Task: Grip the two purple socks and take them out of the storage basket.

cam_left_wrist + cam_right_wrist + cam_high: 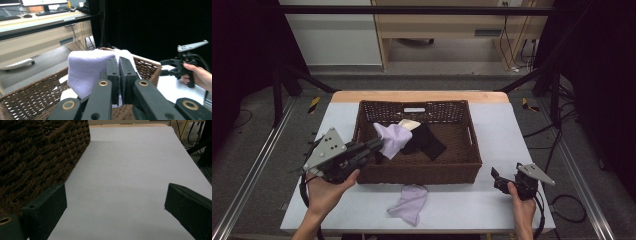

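On white table (492, 200): wicker basket (422, 172), lilac cloth (409, 202).

- In the left gripper view, the closed fingers (113, 75) cover the middle of the lilac cloth (87, 72); its lower end runs behind them.
- Just beyond those fingers, the basket (32, 92) floor sits hidden under the cloth.
- In the right gripper view, both fingers (47, 207) are cut by the bottom edge, and the basket wall (37, 152) beside the left one runs off the frame.
- In the high view, the pale item (410, 123) beyond the left fingers is half covered by cloths; I cannot tell what it is.
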Available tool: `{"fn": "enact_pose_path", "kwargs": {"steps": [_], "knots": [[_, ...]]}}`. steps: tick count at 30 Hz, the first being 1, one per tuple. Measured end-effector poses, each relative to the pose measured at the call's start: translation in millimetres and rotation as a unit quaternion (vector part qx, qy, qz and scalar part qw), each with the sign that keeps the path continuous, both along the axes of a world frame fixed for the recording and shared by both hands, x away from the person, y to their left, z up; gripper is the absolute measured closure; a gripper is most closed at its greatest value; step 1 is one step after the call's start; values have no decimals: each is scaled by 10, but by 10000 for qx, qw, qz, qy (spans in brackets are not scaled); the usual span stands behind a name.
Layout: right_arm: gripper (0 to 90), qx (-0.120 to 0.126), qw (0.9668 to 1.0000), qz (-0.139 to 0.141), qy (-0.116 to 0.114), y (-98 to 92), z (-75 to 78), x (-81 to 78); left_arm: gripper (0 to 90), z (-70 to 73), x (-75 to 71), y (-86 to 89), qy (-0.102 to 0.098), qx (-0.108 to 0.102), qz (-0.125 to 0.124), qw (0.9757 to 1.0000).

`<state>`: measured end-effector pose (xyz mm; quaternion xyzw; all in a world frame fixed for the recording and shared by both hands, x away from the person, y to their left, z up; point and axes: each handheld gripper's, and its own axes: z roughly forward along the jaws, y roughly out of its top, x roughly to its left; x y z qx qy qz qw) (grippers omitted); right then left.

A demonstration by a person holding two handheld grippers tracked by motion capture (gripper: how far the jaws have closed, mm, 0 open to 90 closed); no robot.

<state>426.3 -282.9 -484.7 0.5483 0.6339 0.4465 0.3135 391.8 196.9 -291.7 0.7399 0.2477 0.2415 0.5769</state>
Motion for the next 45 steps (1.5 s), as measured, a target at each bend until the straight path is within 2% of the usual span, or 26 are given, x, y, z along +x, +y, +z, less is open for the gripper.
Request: {"fn": "enact_pose_path", "kwargs": {"steps": [5, 7, 13, 25, 35, 41, 45], "knots": [[46, 0, 10000, -12, -1, 2, 0, -1, 870, -76, -138, 9, -16, 46, -137, 9999], [46, -3, 10000, -14, -7, 2, 0, -1, 870, -155, -209, 1, 11, 63, -199, 9998], [46, -12, 10000, -26, -10, 4, 0, -2, 870, -270, -299, 18, 77, 65, -276, 9996], [47, -14, 10000, -40, -2, 13, 2, -5, 870, -660, -437, -21, 498, 387, -547, 9965], [47, -2, 10000, -41, -31, 0, 0, -6, 870, -1020, -408, -78, 1032, 682, -637, 9903], [47, 18, 10000, -29, -38, -2, 0, -5, 870, -1236, -338, -184, 1284, 964, -658, 9848], [47, 29, 10000, -24, -25, -5, 1, -6, 870, -1350, -284, -212, 1447, 1039, -647, 9819]]}}
